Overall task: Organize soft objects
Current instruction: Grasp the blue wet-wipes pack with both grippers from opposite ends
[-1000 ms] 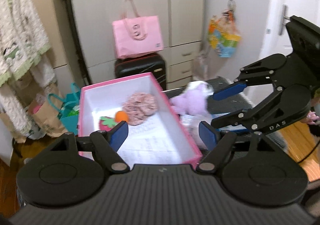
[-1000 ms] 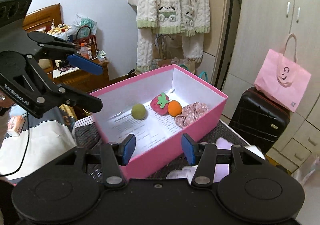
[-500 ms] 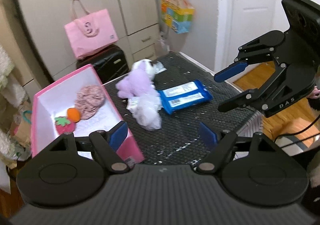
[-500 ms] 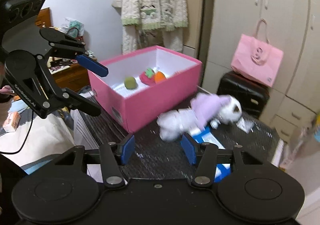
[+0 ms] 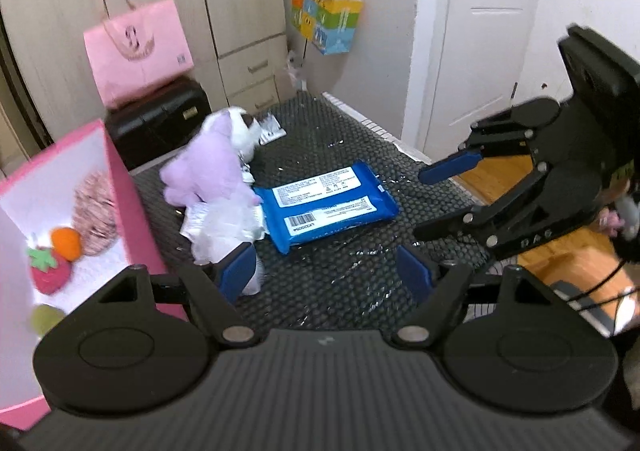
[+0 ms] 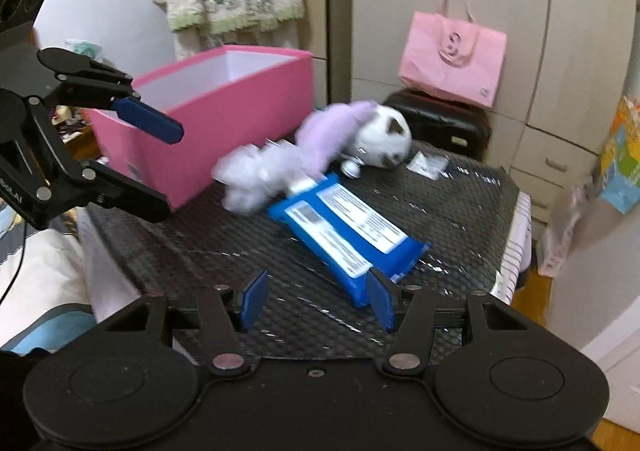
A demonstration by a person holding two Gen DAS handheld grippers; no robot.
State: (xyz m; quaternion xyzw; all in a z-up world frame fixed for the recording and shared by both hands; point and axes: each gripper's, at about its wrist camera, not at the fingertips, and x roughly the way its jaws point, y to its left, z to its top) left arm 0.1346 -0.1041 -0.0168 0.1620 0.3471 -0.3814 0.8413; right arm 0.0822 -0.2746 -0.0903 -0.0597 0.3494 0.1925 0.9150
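Both claws, left gripper and right gripper, gape empty above the blue wipes pack mid-desk, the left's jaws having just narrowed.

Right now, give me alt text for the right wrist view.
The open right gripper hovers empty over a blue wipes pack on a black mat. Behind it lie a white fluffy toy, a purple-and-white plush and a pink box.

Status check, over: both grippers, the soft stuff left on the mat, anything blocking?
Left gripper and right gripper open, empty. Purple plush, white puff, blue wipes pack outside the pink box. Nothing blocking.
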